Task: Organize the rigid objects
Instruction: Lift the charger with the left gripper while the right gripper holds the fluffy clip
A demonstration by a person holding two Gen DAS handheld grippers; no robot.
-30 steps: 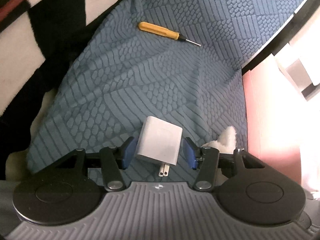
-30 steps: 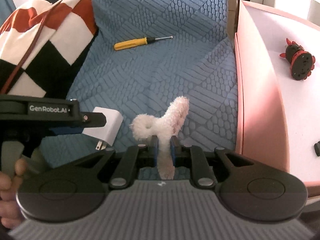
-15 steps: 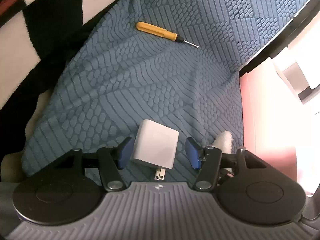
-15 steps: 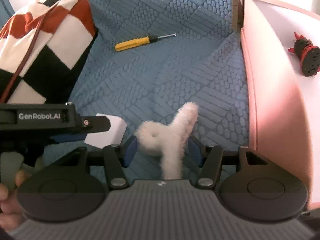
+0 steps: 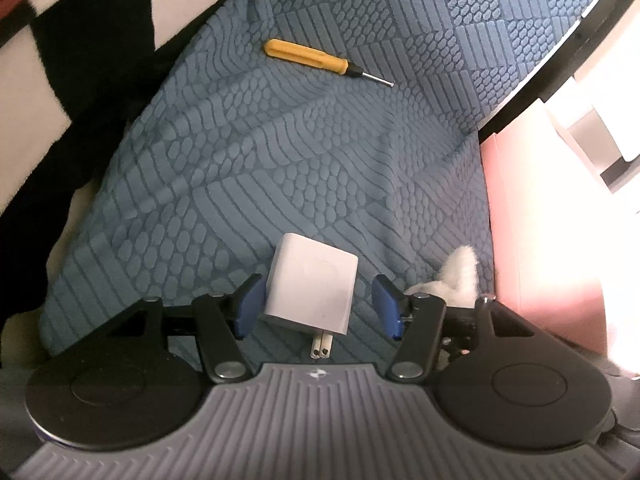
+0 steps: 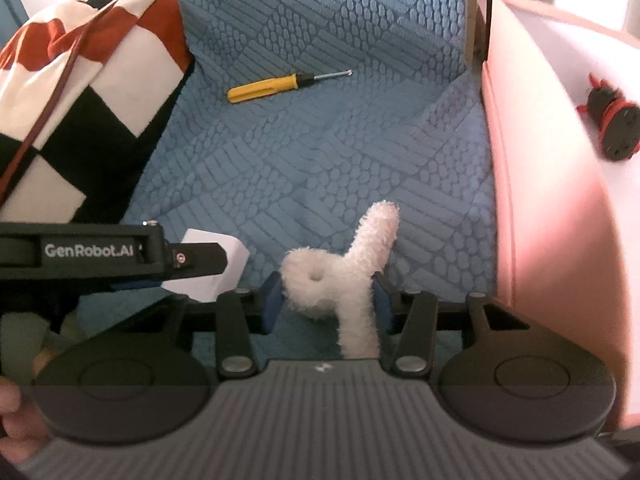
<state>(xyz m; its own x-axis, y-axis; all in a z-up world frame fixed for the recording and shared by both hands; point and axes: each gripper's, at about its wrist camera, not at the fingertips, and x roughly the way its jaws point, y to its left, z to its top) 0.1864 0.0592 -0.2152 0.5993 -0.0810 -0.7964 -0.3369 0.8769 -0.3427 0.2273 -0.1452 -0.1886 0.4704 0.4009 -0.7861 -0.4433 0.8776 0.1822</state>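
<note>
A pink box is seen along the right edge of the blue quilted cover; a black-and-red round toy lies inside it, though what it is exactly cannot be made out. Left of the box wall, a fluffy white looped object is bracketed by the right gripper, whose jaws are spread just beside it. Further left of the box, a white wall charger is flanked by the left gripper, likewise spread apart. A yellow-handled screwdriver lies well beyond, with bare cover between it and the box. A checkered blanket bounds the far side.
</note>
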